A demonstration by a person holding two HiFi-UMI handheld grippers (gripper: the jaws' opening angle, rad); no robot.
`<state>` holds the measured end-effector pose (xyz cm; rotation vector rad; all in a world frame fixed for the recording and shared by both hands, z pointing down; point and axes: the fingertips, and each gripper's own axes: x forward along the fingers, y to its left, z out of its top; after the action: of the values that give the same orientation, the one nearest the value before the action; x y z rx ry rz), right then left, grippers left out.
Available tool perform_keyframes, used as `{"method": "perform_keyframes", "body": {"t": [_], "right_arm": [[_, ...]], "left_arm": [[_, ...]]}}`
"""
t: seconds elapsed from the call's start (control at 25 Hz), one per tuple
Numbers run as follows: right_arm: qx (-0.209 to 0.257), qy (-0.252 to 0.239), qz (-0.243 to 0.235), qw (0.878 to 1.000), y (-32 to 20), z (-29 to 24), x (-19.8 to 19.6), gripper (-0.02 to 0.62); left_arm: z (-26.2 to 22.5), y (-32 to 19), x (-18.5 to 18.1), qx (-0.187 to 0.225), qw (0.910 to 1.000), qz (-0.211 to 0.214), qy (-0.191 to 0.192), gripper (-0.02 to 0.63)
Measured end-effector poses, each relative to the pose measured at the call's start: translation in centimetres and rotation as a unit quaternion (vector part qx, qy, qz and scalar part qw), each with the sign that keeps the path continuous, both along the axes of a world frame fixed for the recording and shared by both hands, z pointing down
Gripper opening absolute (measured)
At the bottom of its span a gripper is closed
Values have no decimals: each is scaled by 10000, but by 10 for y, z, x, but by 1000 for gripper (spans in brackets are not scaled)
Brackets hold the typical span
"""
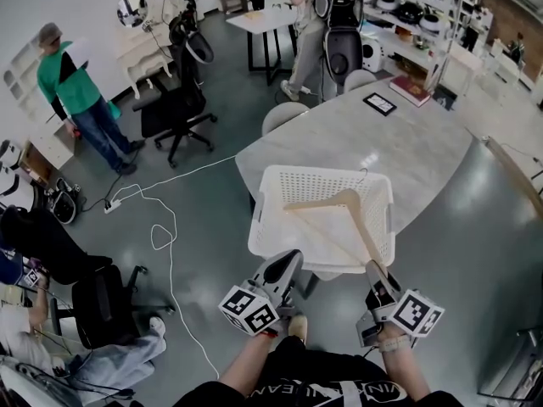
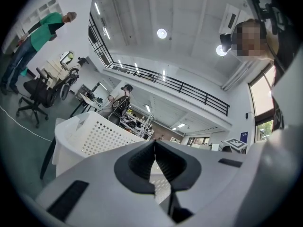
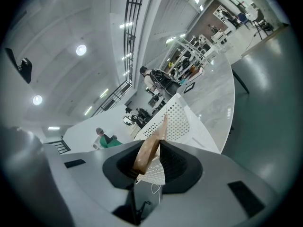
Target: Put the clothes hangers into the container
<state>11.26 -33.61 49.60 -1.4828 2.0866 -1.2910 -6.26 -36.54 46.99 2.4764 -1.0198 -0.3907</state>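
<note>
Right gripper (image 1: 374, 270) pinches the arm tip of a wooden hanger (image 1: 338, 201), likely light and stiff, over the centre-frame perforated basket (image 1: 273, 179), while the left gripper (image 1: 292, 258) is pressed together, empty.

Matt pale wooden hanger (image 1: 339, 212), perforated white plastic basket (image 1: 276, 195), smooth grey marble-look tabletop (image 1: 399, 138).

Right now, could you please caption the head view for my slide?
Right tool holds a wooden hanger over the white perforated basket; left tool shut, empty.
</note>
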Motion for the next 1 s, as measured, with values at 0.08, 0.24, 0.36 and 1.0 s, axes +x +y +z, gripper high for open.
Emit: {"method": "perform_keyframes", "body": {"t": [0.08,0.24,0.36,1.0], "right_arm": [[13,-17,35,10000,2,1,2,72],[21,-138,57,9999,8,1,3,72],[76,-137,32,9999,11,0,4,72],[167,-287,-69,9994,28,-5,7,72]], "left_arm": [[1,1,3,-8,10000,29,-10,9],[0,4,6,-9,10000,43,-6,9],[0,8,8,-21,10000,39,-20,9],[4,28,8,-107,9999,-100,-4,9]]}}
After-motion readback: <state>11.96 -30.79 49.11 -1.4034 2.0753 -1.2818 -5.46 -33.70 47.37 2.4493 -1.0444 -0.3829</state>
